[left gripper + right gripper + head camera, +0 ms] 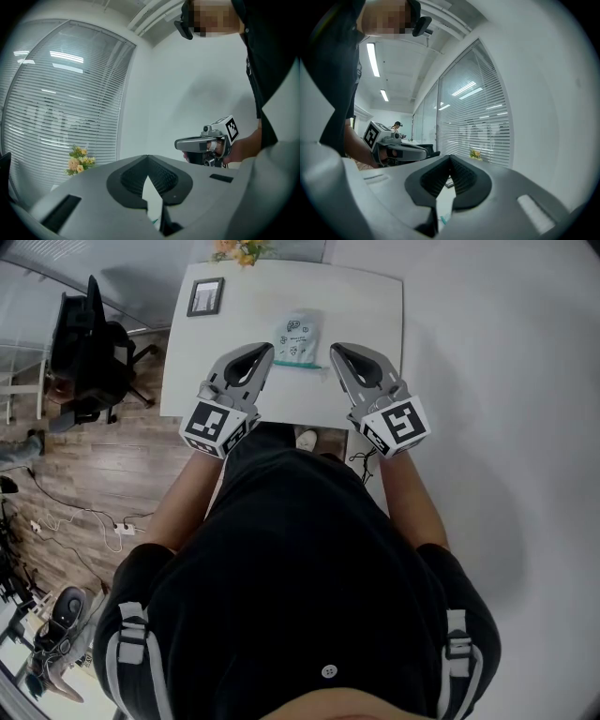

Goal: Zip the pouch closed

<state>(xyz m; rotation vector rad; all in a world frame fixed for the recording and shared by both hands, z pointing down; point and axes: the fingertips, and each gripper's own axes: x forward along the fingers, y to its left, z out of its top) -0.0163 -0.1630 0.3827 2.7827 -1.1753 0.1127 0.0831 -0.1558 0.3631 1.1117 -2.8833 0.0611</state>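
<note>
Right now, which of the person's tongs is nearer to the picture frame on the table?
Left. The left tongs sit right of the picture frame, towards the person; the right tongs are farther right, past the pouch.

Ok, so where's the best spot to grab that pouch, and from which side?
Probably the teal zip strip along its near edge, approached low from the person's side: the pouch lies flat on the table with that edge turned toward the person, so its flat face offers little to pinch.
</note>
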